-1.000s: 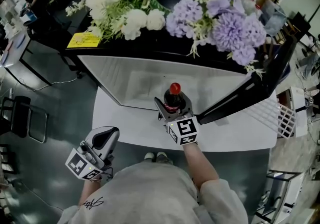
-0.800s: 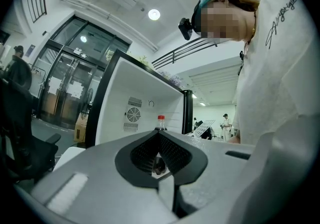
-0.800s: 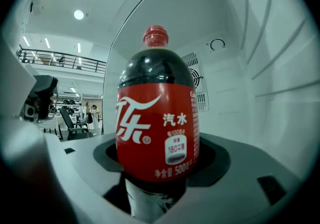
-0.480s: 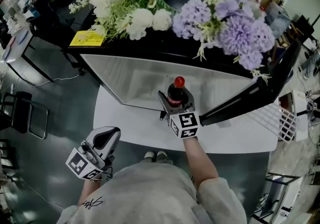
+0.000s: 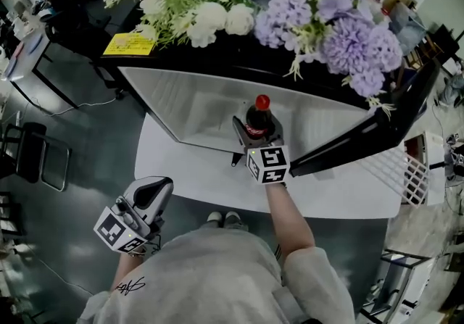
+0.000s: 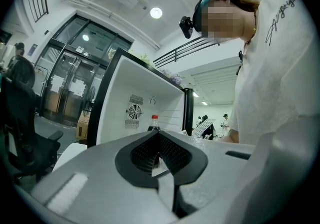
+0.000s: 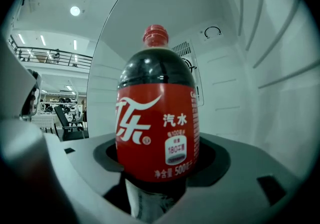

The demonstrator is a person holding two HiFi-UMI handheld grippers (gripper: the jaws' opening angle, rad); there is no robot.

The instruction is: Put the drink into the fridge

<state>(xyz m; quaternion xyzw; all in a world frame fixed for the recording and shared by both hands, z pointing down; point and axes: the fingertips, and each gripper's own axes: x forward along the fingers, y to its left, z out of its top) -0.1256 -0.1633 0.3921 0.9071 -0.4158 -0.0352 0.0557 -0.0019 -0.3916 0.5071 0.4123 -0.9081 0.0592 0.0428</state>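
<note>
A dark cola bottle [image 5: 259, 121] [image 7: 156, 118] with a red cap and red label stands upright in my right gripper [image 5: 255, 143], which is shut on its lower body. It hangs at the front opening of the white fridge [image 5: 203, 109], whose inner wall [image 7: 225, 67] shows a fan grille behind the bottle. The fridge door [image 5: 377, 130] stands open to the right. My left gripper [image 5: 147, 199] is held low at the left, away from the fridge, jaws shut with nothing between them. In the left gripper view the fridge [image 6: 135, 113] and the bottle's cap [image 6: 155, 118] show far off.
White and purple flowers [image 5: 319, 22] lie on the fridge's black top, with a yellow sheet [image 5: 129, 45] at its left. A white shelf grid [image 5: 413, 174] lies right of the door. A chair [image 5: 32, 159] stands at the far left. The person's shoes [image 5: 221, 219] are near the white mat.
My right gripper has carried the bottle forward and slightly right, toward the fridge opening. The left gripper has stayed low at the left.
</note>
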